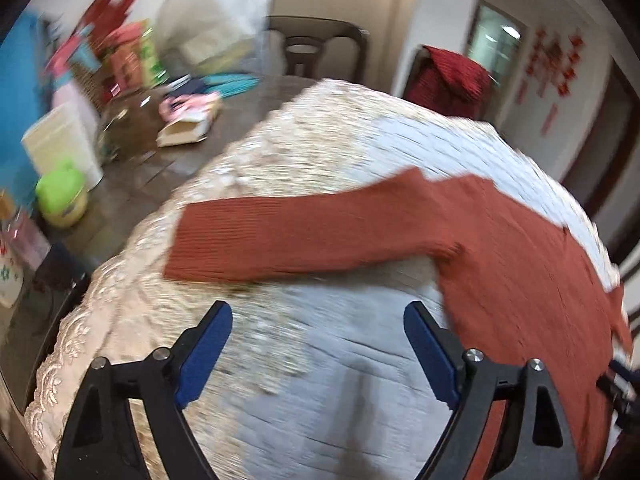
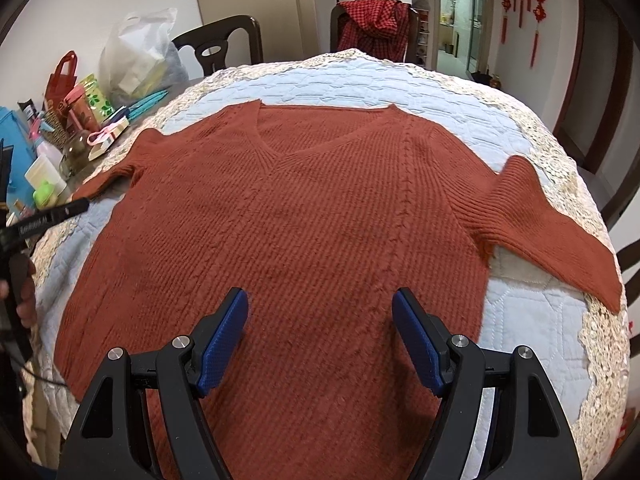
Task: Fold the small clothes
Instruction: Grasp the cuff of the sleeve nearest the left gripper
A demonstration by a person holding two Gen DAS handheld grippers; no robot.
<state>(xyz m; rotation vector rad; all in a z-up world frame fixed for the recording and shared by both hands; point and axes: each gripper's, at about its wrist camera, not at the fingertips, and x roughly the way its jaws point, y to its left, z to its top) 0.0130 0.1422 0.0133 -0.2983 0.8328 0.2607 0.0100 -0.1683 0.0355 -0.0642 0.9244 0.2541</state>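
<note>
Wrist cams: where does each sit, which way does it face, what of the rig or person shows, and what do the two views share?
Left wrist: on the left gripper, angled down over the quilted cloth at the sweater's outstretched sleeve; own open blue fingers show, nothing between them; frame blurred.
Right wrist: on the right gripper, angled down over the sweater body, facing the V-neck; own open fingers show, plus a hand at the left edge.
Shared: sweater, quilted cloth, red garment on a chair, table clutter.
</note>
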